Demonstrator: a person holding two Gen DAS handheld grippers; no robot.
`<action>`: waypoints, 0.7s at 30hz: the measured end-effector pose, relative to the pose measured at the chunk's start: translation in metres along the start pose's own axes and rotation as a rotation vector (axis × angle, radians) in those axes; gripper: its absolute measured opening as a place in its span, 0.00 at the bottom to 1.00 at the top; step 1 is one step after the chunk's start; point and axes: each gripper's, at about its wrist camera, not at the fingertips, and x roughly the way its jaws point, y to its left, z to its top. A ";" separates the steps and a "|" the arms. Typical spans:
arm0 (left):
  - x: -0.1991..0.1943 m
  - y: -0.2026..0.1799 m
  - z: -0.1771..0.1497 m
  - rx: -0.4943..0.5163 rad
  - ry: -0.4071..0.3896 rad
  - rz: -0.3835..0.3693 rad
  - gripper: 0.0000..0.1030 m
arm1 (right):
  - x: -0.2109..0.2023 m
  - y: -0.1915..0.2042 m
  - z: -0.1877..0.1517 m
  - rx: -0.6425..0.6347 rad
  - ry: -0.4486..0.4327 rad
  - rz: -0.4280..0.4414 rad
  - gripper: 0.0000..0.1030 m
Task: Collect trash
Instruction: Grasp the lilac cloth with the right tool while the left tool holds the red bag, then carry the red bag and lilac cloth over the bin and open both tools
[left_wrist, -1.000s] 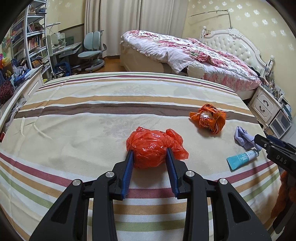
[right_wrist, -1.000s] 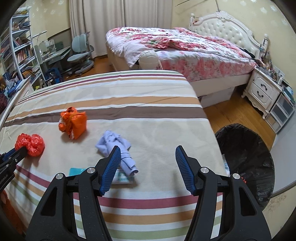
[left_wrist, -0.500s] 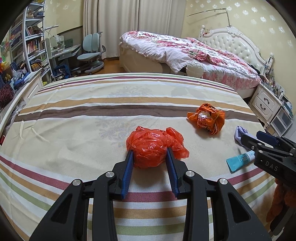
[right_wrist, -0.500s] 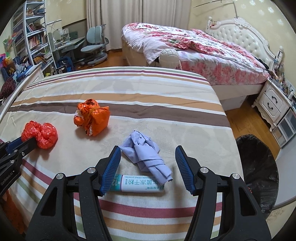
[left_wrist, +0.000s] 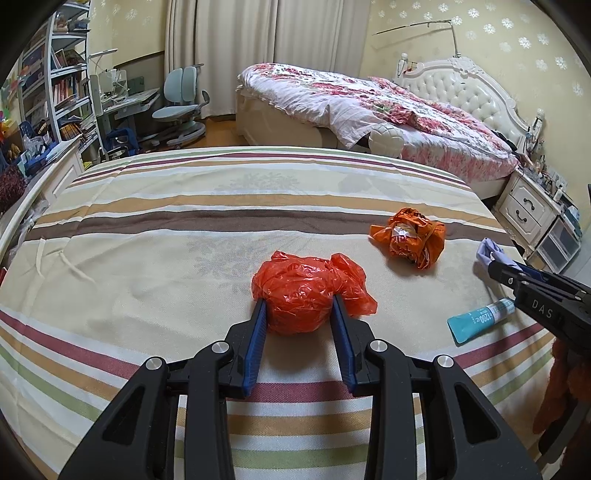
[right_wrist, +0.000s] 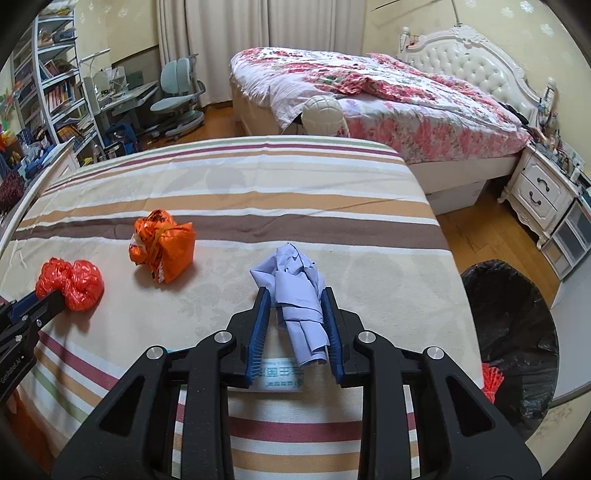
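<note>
The red bag (left_wrist: 308, 293) sits on the striped sheet (left_wrist: 147, 266), pinched between the blue pads (left_wrist: 255, 341) of the left gripper (left_wrist: 298, 319) — its jaws are closed on the bag's sides, and a loose flap sticks out at 3 o'clock past the right pad. In the right wrist view the same bag (right_wrist: 72, 282) lies at 9 o'clock with the left gripper's tip touching it.

The lilac wad (right_wrist: 297, 295) of crumpled cloth or paper stands between the pads of the right gripper (right_wrist: 295, 314); the jaws are closed on its lower part, and its top pokes out ahead of the fingertips. Under the wad's tail, close to the camera, lies the tube (right_wrist: 280, 376), partly hidden. From the left wrist the tube (left_wrist: 480, 319) shows teal at 3 o'clock, with the right gripper (left_wrist: 496, 267) above it, holding the wad (left_wrist: 487, 249).

The orange bag (left_wrist: 410, 236), knotted and untouched, rests on the sheet at 2 o'clock from the red bag, apart from both grippers.

Off the sheet's edge, at 4 o'clock in the right wrist view, stands the bin (right_wrist: 517, 332) with a black liner — something red (right_wrist: 491, 380) shows at its near rim.
</note>
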 end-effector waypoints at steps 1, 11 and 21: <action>-0.001 0.000 0.000 -0.003 0.001 -0.004 0.33 | -0.002 -0.002 0.000 0.005 -0.006 -0.002 0.27; -0.009 -0.013 0.000 0.013 -0.012 -0.024 0.32 | -0.019 -0.019 -0.007 0.043 -0.037 -0.020 0.27; -0.029 -0.042 0.001 0.058 -0.054 -0.069 0.32 | -0.044 -0.041 -0.017 0.078 -0.080 -0.051 0.27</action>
